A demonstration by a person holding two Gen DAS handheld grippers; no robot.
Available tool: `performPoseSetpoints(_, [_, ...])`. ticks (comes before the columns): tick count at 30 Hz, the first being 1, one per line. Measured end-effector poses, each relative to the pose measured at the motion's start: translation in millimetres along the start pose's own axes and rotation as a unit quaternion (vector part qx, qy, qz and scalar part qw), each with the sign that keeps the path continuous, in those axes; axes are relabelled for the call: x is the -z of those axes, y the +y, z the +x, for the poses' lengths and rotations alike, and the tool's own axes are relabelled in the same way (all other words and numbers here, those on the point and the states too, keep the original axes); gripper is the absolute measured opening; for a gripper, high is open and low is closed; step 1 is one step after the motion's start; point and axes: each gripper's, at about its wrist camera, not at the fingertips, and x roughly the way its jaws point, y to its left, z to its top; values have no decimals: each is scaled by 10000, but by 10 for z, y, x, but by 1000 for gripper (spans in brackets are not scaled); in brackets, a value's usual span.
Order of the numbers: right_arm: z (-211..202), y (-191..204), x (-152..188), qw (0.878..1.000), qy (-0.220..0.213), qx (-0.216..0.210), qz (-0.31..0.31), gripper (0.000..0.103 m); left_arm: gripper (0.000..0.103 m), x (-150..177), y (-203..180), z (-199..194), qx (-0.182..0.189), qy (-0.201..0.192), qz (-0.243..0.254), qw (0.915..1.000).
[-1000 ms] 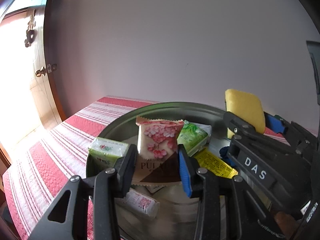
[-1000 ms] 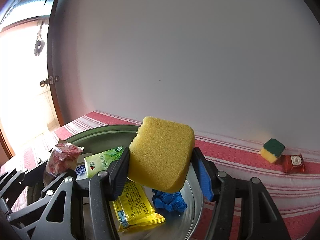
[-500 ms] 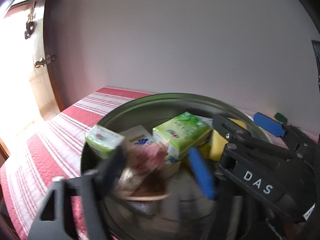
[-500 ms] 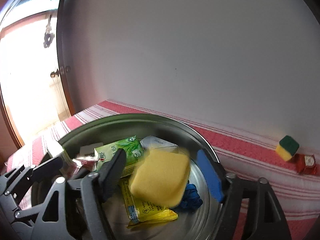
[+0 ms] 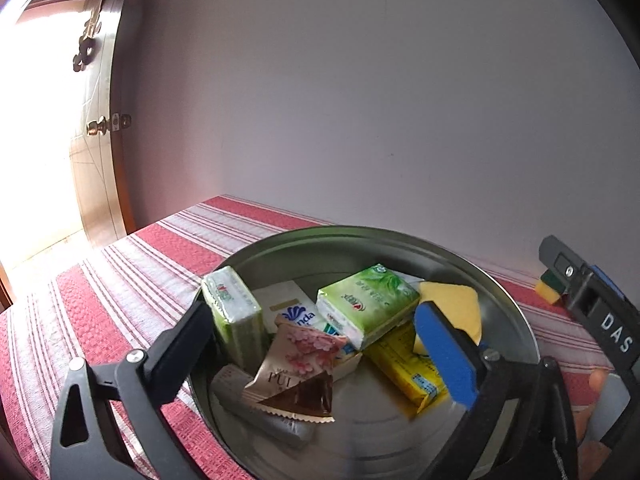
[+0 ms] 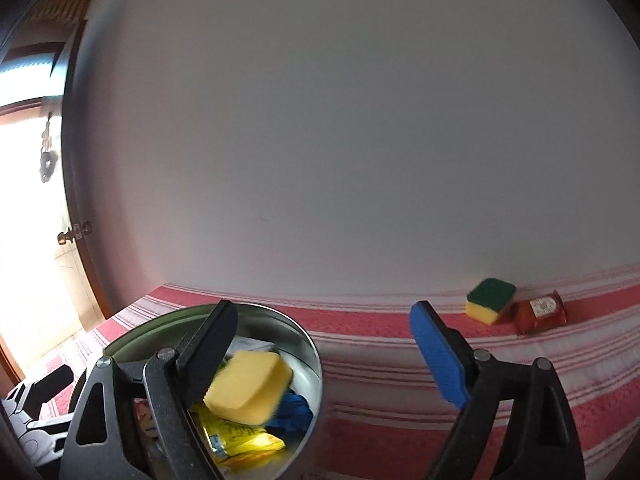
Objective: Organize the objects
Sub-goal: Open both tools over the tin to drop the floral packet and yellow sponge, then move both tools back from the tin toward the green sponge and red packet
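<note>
A round metal bowl on the red-striped cloth holds several packets. The pink flowered snack packet lies loose in it, below my left gripper, whose jaws are opening and touch nothing. The plain yellow sponge rests in the bowl on a yellow packet and a blue crumpled thing. My right gripper hangs over the bowl's right rim, its jaws opening with nothing between them. The sponge also shows in the left wrist view.
Two green tissue packs and a white pack lie in the bowl. A green-and-yellow scouring sponge and a red packet sit by the wall at the right. A door stands at the left. The wall runs close behind.
The left gripper let go of the pink snack packet, which dropped into the bowl. The right gripper released the yellow sponge into the bowl and swung to the right.
</note>
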Motion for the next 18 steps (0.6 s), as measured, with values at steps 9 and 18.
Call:
performPoseSetpoints(9, [20,20,46,9987,87,391,-326,90,102,52,-184,-111,14,-275,406,9988])
performPoseSetpoints(18, [-135,-147,117,9970,163,365,-666,90,102,85,-276,-128,-87,-317,455,9984])
